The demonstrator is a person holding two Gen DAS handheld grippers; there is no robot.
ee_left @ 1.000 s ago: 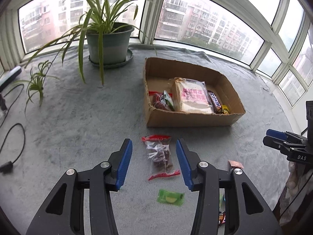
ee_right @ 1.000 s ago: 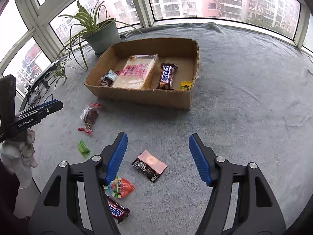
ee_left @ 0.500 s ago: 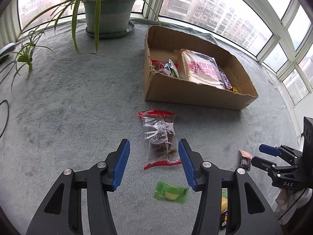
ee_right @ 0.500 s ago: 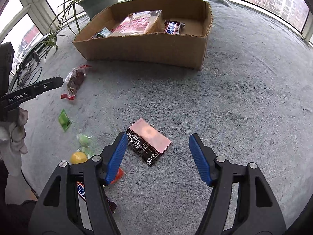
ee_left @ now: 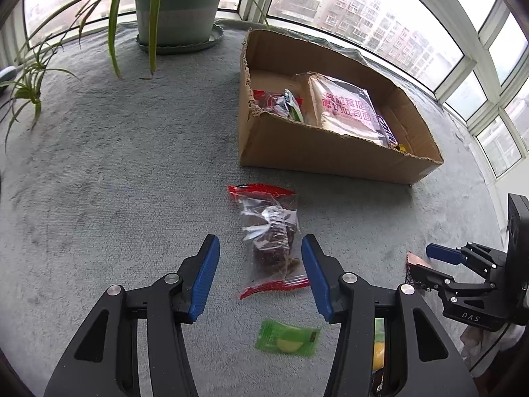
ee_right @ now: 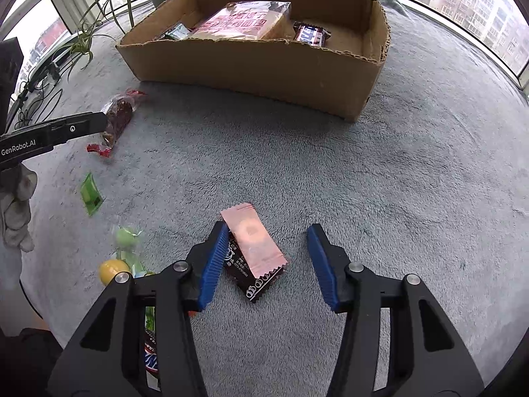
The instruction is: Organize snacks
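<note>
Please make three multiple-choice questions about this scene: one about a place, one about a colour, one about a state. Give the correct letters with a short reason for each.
1. Where does the clear snack bag with red sealed ends lie?
A. inside the brown cardboard box
B. on the grey carpet between the left tool's fingers
C. in the plant pot

2. What colour is the small flat candy wrapper near the left tool?
A. green
B. blue
C. white

3. What is the state of the right tool?
A. shut on the pink and black snack packet
B. open around the packet
C. inside the box

Answers: 1 B, the bag lies on the grey carpet, outside the brown cardboard box. 2 A, it is bright green. 3 B, both fingers stand apart around the pink and black snack packet.
</note>
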